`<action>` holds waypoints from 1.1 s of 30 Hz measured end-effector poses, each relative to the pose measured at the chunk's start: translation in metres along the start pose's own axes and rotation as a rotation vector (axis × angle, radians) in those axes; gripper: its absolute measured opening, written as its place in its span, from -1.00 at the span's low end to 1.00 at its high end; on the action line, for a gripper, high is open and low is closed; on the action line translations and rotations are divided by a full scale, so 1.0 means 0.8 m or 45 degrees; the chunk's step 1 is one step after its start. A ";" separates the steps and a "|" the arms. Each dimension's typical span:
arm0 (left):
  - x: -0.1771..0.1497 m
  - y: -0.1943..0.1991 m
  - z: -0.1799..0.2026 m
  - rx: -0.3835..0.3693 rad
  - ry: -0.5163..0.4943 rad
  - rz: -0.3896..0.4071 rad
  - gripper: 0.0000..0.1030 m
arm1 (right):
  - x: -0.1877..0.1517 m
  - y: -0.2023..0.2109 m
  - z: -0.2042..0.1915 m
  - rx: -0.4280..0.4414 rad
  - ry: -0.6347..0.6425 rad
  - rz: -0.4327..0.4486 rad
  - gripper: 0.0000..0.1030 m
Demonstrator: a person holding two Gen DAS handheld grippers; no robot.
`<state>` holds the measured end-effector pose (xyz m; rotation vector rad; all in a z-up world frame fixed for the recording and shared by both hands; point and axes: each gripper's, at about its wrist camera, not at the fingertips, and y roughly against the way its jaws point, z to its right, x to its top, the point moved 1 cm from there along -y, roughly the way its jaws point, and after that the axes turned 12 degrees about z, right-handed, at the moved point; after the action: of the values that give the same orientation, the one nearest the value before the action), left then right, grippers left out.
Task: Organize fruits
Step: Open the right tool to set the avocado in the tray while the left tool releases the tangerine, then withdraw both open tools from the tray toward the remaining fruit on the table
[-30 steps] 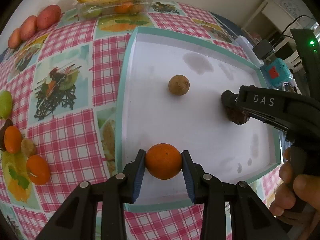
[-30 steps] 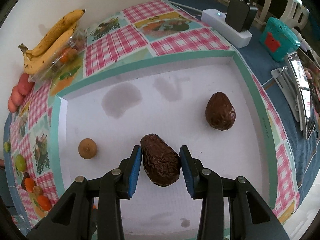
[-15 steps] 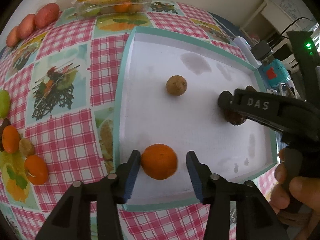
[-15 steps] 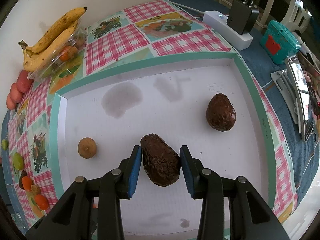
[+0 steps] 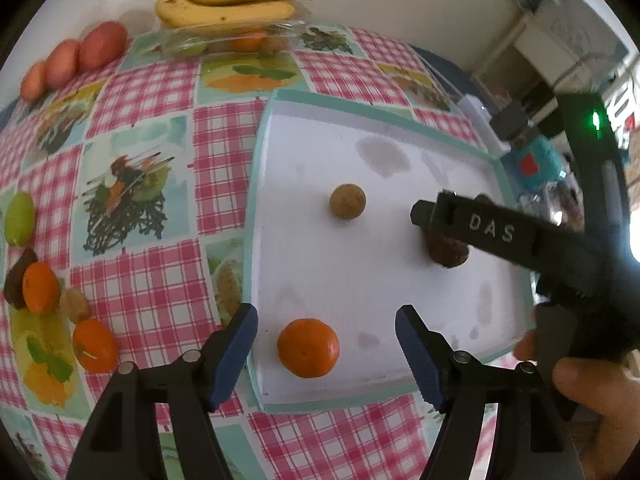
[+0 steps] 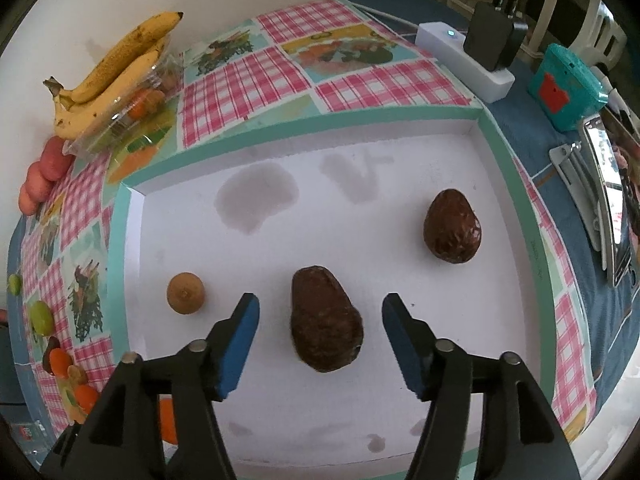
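The left gripper (image 5: 326,334) is hanging with its jaws spread wide and gripping nothing; the round orange tangerine (image 5: 308,347) is sitting free between them on the floor of the shallow white tray with a teal rim (image 5: 256,184), near the tray's 7 o'clock corner. The right gripper (image 6: 320,330) is likewise standing wide open, holding nothing, with the dark brown wrinkled avocado (image 6: 325,324) lying loose between its jaws, touching neither pad.

A second dark brown avocado (image 6: 453,226) is resting toward 2 o'clock from the first, well apart from it. In the left wrist view this second avocado is almost wholly hidden behind the right gripper's black arm, and the nearer one is showing only as a brown lump below that arm. A small round tan fruit (image 6: 186,293) is lying at 9 o'clock of the nearer avocado.

On the pink checked tablecloth covering the desk (image 5: 224,152), two yellow bananas (image 5: 236,2) are lying on a clear plastic box whose contents are too blurred to name. At the left view's 9 o'clock edge, loose orange tangerines (image 5: 40,286) are crowding a dark fruit, mostly covered.
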<state>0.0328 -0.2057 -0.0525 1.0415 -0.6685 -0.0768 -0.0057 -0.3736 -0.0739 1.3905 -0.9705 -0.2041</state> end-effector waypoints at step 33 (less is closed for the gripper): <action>0.011 0.174 -0.305 0.680 0.564 0.433 1.00 | 0.002 0.030 -0.046 0.052 0.124 0.111 0.62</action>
<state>0.1387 0.0522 -0.0145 1.3808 -0.4557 0.6433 0.0102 -0.3423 -0.0480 1.3797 -0.9561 -0.0511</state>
